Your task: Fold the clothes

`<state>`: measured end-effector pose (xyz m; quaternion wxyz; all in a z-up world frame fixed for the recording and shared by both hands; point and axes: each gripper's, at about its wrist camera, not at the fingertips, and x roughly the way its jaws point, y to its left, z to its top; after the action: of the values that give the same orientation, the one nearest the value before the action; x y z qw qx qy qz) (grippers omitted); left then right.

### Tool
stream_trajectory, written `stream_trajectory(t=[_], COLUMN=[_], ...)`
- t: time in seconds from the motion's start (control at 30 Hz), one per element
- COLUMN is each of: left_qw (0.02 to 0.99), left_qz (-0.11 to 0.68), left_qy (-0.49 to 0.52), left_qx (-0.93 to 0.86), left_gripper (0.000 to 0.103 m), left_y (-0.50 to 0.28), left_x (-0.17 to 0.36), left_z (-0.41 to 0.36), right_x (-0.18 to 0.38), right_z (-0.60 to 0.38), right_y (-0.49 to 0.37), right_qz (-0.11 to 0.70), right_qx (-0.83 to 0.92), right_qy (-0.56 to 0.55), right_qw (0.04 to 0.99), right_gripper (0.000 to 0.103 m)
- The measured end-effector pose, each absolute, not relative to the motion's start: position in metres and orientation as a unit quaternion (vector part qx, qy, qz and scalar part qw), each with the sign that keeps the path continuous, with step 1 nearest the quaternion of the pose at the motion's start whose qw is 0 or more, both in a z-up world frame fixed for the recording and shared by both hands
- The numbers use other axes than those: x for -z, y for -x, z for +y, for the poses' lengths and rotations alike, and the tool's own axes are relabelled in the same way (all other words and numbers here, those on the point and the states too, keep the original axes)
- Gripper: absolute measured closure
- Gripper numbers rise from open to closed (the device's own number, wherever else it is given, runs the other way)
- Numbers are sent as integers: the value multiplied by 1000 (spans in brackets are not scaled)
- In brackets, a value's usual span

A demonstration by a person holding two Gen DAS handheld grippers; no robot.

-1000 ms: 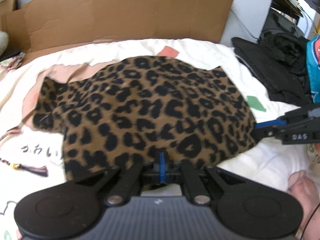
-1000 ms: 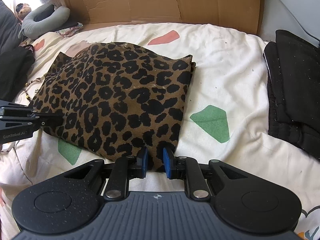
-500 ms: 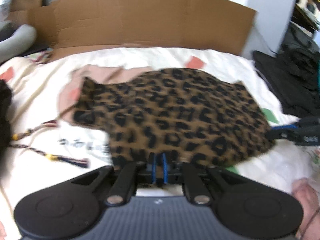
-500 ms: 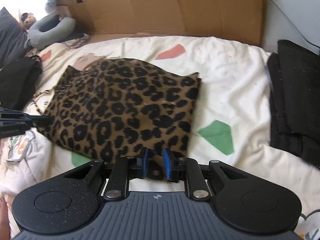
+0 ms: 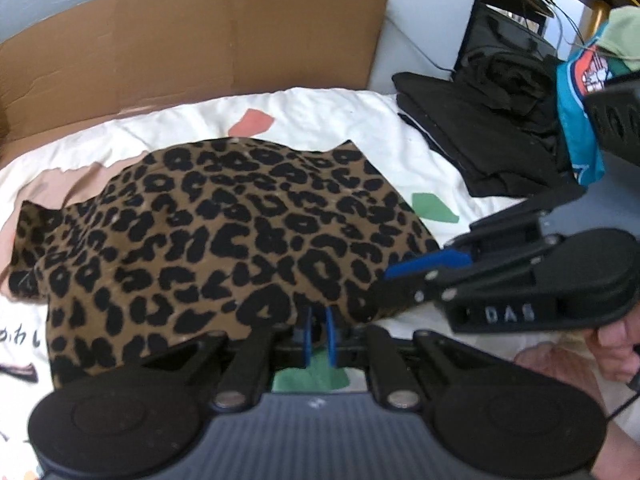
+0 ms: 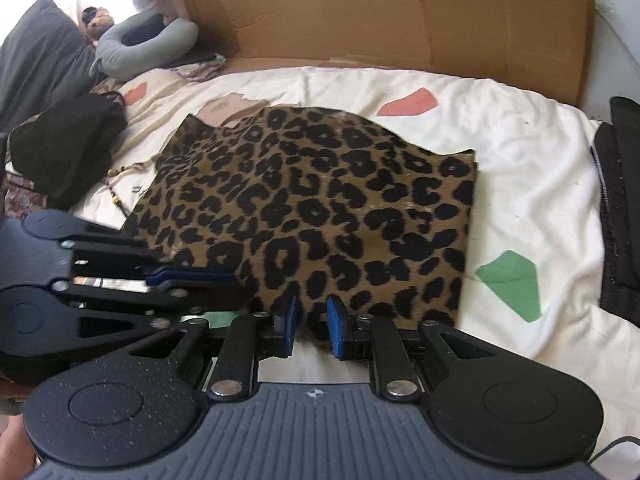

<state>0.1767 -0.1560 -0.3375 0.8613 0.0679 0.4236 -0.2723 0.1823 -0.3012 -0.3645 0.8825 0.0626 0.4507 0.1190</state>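
A leopard-print garment (image 5: 224, 240) lies folded on the white bed sheet (image 5: 320, 120); it also shows in the right wrist view (image 6: 320, 208). My left gripper (image 5: 318, 334) sits at the garment's near edge with a narrow gap between its blue pads, and the edge reaches into the gap. My right gripper (image 6: 312, 326) is at the near edge too, slightly parted with a bit of the hem between the pads. Each gripper shows in the other's view, the right one (image 5: 404, 276) and the left one (image 6: 224, 280), both touching the garment's near edge, close together.
Flattened cardboard (image 6: 400, 20) stands along the back of the bed. Black folded clothes (image 5: 480, 136) and a teal item (image 5: 576, 120) lie at the right. A black garment (image 6: 60, 148), a grey neck pillow (image 6: 148, 44) and a beaded cord (image 6: 116, 196) lie at the left.
Both grippers have come close together at the garment's near edge. The left gripper, shut on the hem a second ago, now shows a small gap. The right gripper's gap has widened slightly.
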Motion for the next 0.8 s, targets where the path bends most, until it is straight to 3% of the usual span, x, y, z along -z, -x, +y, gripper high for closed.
stream_trajectory(t=[0.2, 0.3, 0.8], left_qw=[852, 851, 857], left_qz=[431, 437, 477], left_qy=[-88, -82, -53], left_qx=[283, 278, 185], left_gripper=[95, 101, 100], left_y=[-184, -187, -193], left_x=[348, 348, 340], left_z=[-155, -147, -92], right_x=[375, 376, 378], right_z=[-300, -306, -319], right_y=[-187, -188, -184], right_qz=[467, 468, 469], right_qx=[-115, -102, -81], right_qy=[-55, -61, -81], right_qw=[875, 876, 876], right_gripper=[81, 81, 81])
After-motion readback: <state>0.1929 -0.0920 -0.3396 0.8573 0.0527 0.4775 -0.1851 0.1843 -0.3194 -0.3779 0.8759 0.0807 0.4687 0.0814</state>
